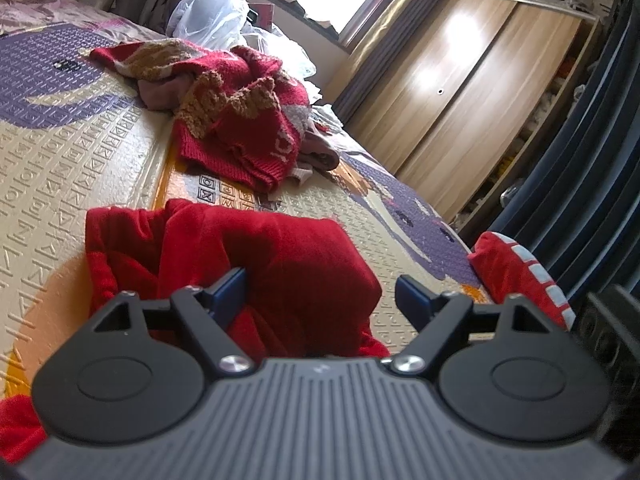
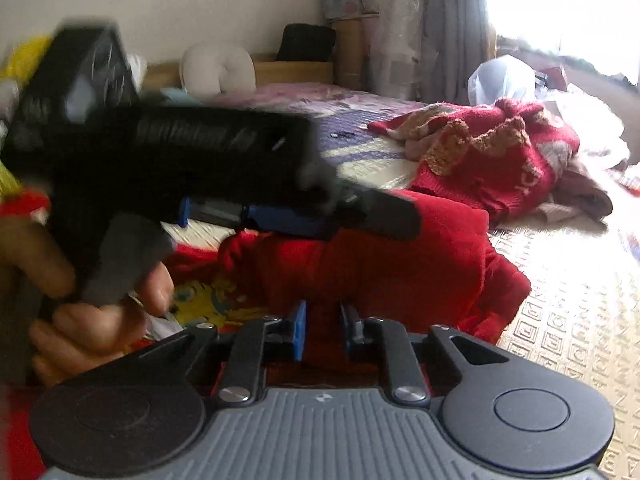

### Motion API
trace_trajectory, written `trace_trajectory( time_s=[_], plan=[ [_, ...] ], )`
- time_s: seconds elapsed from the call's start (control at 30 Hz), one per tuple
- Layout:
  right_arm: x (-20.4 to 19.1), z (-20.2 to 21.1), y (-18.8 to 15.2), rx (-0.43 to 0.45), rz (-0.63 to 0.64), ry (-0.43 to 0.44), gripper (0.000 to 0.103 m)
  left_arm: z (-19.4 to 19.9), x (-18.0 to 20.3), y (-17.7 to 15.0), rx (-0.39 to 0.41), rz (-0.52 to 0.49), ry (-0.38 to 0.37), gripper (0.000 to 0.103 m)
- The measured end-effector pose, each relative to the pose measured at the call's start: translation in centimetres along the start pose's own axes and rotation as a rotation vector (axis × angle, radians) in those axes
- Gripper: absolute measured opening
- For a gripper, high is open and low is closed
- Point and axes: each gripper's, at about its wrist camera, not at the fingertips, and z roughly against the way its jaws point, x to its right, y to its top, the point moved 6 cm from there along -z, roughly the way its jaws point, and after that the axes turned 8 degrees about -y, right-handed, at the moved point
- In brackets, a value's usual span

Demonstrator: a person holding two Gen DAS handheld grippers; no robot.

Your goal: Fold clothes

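At upper centre of the left wrist view a white plastic bag sits on the bed, contents hidden. The left gripper hangs low with wide jaws astride the red garment, centre frame. The right gripper has narrow jaws pinching that garment's fold, lower centre.

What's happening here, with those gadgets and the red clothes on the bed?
A person is folding clothes with a hand-held tool in each hand. The left tool stands open around a fold of the plain red garment on the patterned bed mat. The right tool is nearly closed at the same garment; whether it pinches cloth is unclear. A red knitted sweater lies crumpled behind.
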Motion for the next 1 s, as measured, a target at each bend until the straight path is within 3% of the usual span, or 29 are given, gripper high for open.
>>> trace_trajectory(
  time_s=[0.1, 0.17, 0.27, 0.4, 0.47, 0.67, 0.83, 1.0],
  plan=[
    [2.5, 2.7, 1.1, 0.050, -0.105, 0.016, 0.020, 0.1, -0.1, 0.1, 0.002, 0.006, -0.001, 0.082],
    [3.9, 3.9, 1.8, 0.100, -0.127, -0.057, 0.021, 0.2, -0.1, 0.1, 0.002, 0.010, -0.002, 0.082],
    [4.7, 3.3, 1.9, 0.129, -0.130, -0.152, 0.021, 0.2, 0.0, 0.0, 0.000, 0.003, 0.001, 0.082],
    [4.4, 2.1, 2.1, 0.155, -0.094, -0.176, 0.021, 0.3, -0.1, 0.0, 0.000, 0.008, -0.001, 0.082],
    [4.2, 1.4, 2.0, 0.149, -0.084, -0.175, 0.021, 0.3, -0.1, -0.1, 0.001, 0.006, -0.003, 0.082],
    [4.3, -1.7, -0.3, 0.004, -0.089, -0.184, 0.020, 0.0, -0.1, -0.4, -0.009, 0.003, -0.011, 0.082],
    [4.3, -1.9, -0.4, -0.007, -0.085, -0.189, 0.021, -0.1, -0.1, -0.6, -0.010, -0.011, -0.004, 0.082],
    [4.1, 1.0, 0.5, 0.067, -0.067, -0.175, 0.022, 0.2, -0.3, -0.3, 0.001, 0.019, -0.013, 0.082]
  ],
)
